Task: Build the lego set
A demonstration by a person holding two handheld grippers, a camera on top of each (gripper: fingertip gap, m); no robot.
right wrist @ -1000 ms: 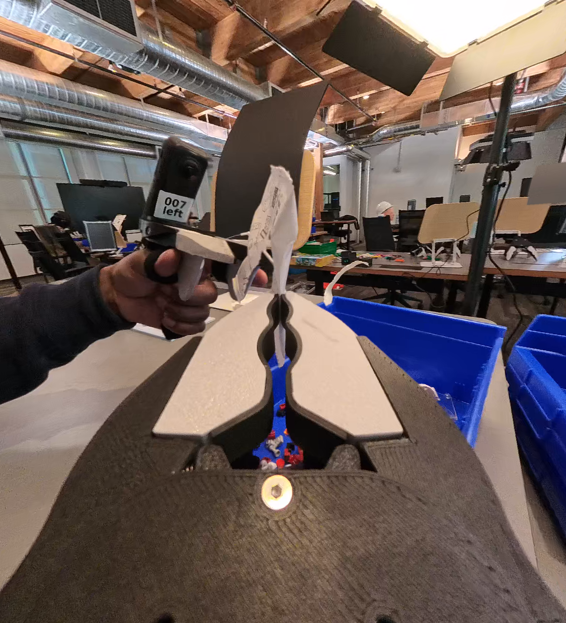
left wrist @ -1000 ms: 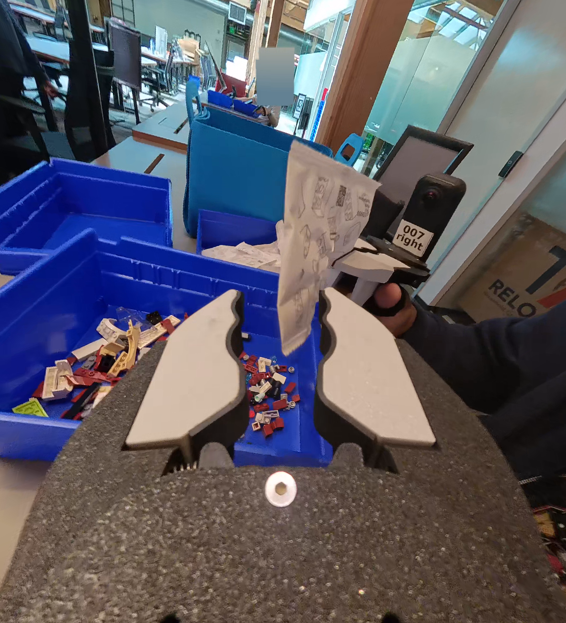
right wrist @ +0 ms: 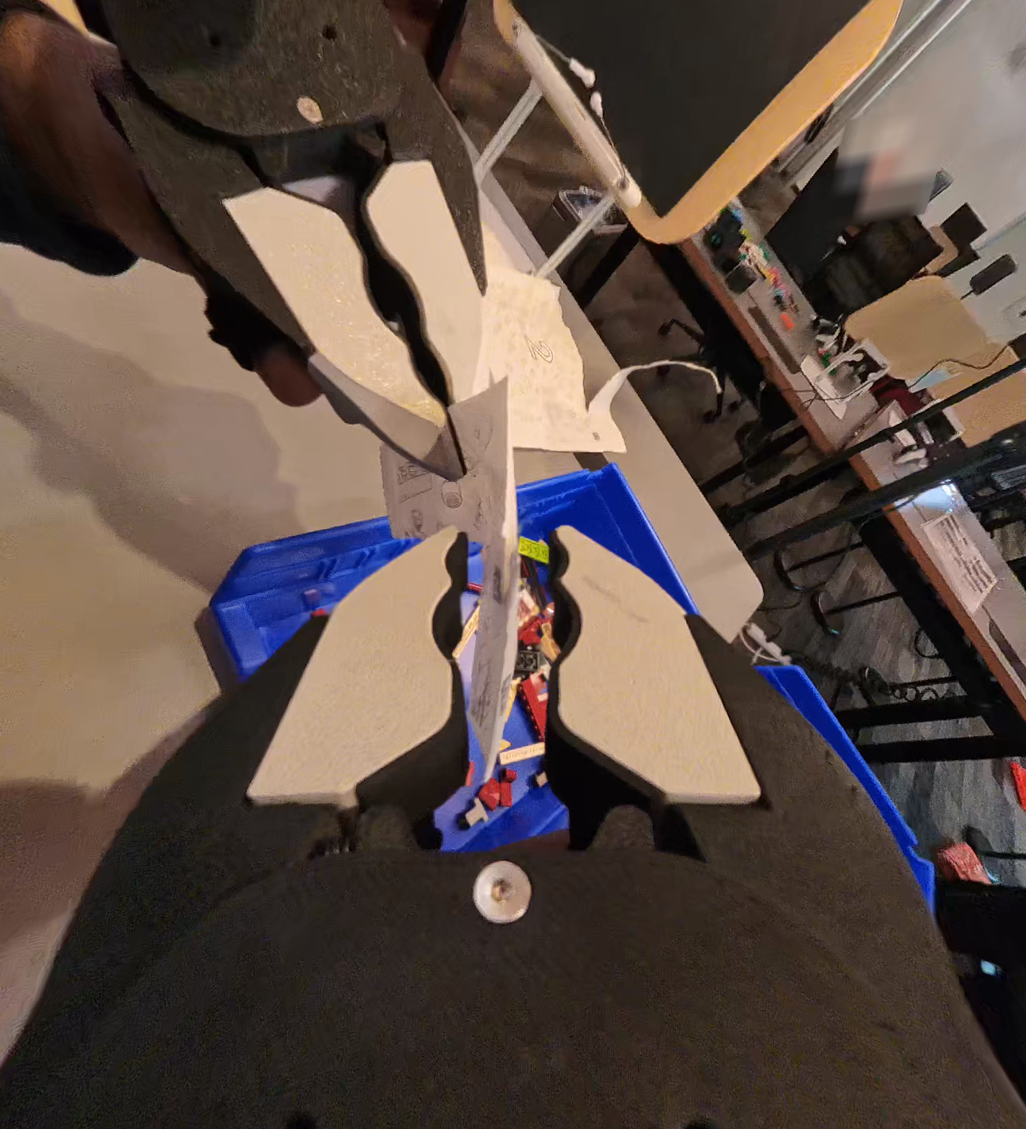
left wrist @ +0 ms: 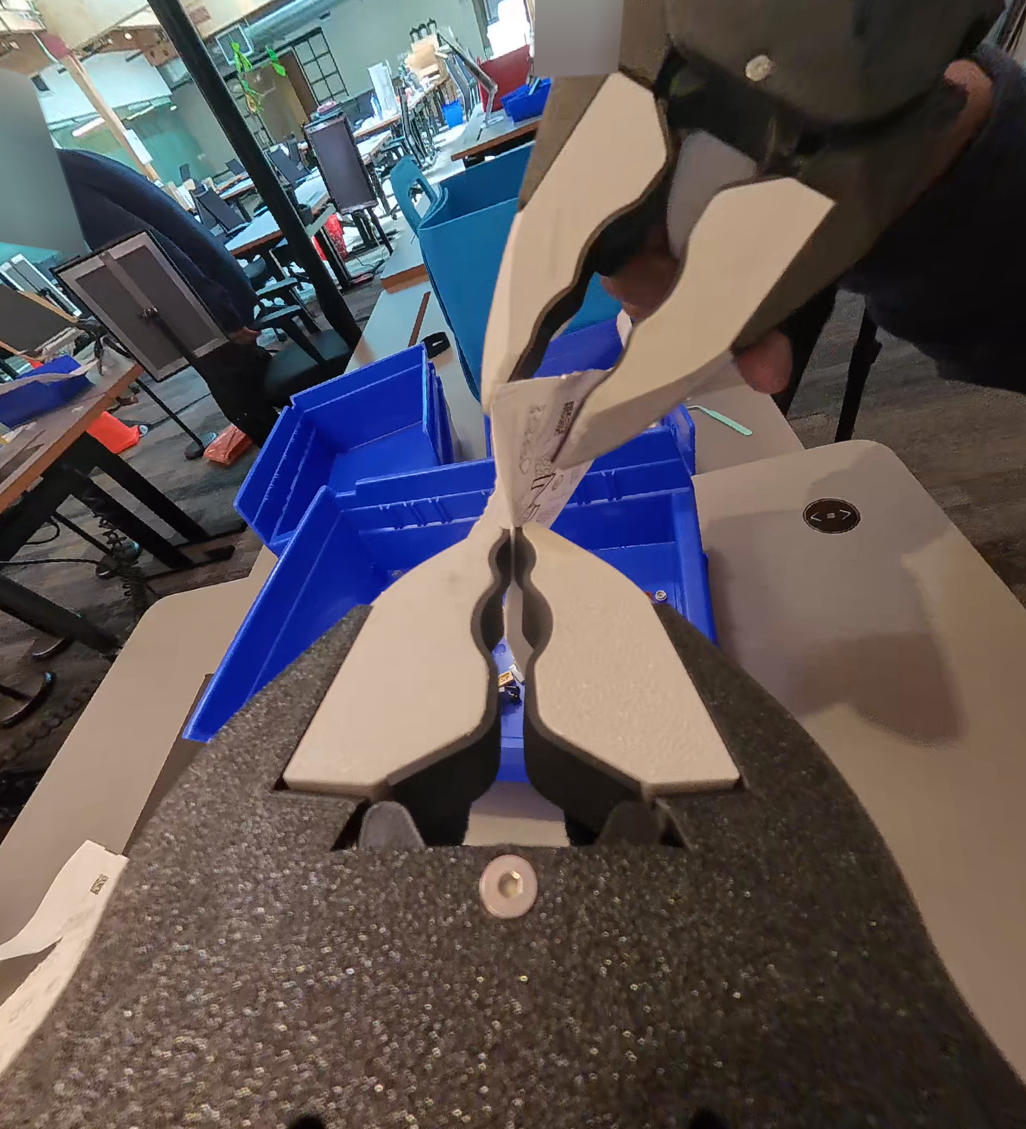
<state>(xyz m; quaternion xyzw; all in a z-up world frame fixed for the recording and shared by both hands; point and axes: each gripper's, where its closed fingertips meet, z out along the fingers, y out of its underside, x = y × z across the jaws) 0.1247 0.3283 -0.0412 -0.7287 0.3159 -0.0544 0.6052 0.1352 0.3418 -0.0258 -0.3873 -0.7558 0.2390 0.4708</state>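
Blue bin (left wrist: 290,617) beneath printed paper bag (left wrist: 535,464), left jaws clamping it.

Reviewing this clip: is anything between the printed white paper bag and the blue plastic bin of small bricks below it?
Nothing visible. The printed white paper bag hangs straight above the blue plastic bin, pinched by the left tongs. The open right tongs flank it without pressing, beside rather than beneath.
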